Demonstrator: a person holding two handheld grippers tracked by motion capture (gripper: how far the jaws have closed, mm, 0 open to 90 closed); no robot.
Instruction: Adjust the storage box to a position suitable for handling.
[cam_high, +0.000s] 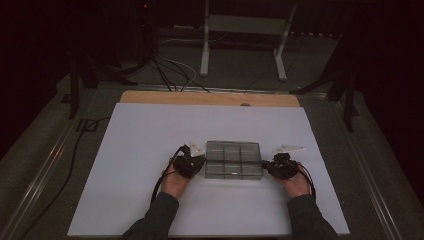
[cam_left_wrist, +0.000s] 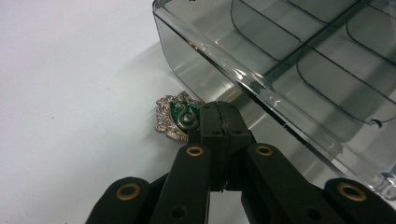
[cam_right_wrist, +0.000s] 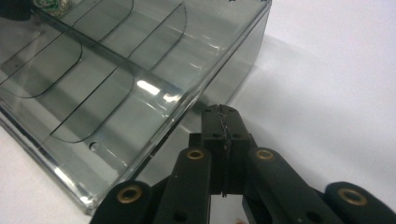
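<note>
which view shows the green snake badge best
The left gripper view: the badge lies on the white sheet just beyond the shut left tongs, beside the clear box. The right gripper view catches a blurred corner through the box; the high view cannot resolve it.

Dim room, white table, cables

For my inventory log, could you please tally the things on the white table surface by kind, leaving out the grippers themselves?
Smoky clear plastic compartment box: 1
Green and silver snake-crest badge, beside the box's end at the left gripper: 1
Total: 2
</note>
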